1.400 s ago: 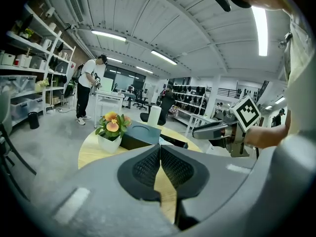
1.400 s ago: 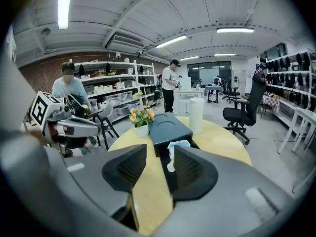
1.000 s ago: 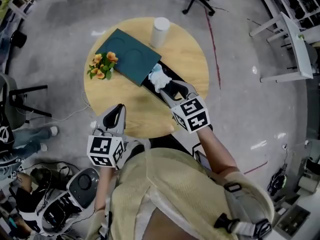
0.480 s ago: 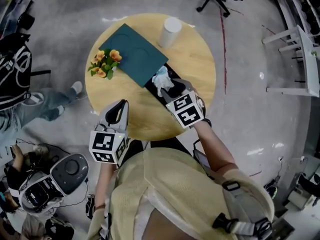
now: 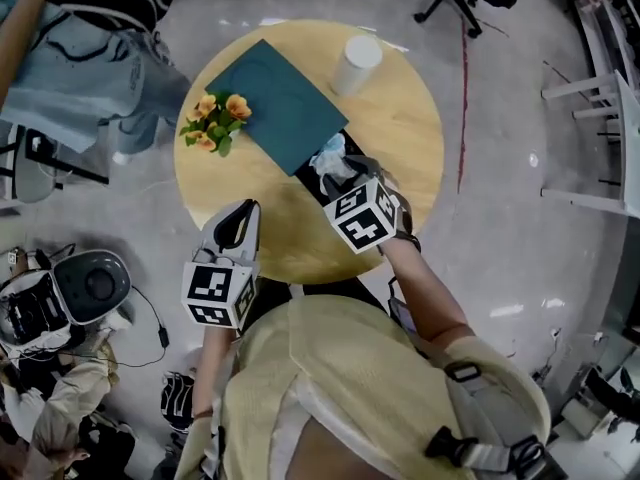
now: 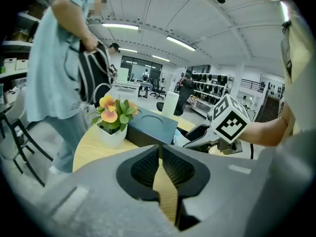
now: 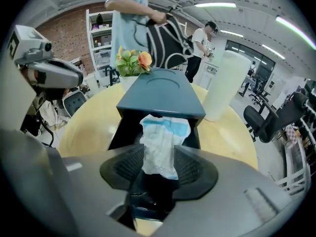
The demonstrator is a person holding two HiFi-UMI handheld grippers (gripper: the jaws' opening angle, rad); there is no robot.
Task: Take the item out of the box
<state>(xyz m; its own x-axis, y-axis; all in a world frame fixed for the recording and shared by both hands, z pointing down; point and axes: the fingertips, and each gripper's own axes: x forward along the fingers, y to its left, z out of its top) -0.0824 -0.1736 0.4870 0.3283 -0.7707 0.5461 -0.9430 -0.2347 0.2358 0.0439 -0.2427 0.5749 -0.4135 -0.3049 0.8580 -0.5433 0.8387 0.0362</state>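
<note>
Teal box on round wooden table, polished grey floor

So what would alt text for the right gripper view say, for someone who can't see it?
The right gripper, jaws opening, has a crumpled white-and-blue item between them, sticking out of a dark teal box on a round table. A white cylinder and flowers stand by the box.
</note>
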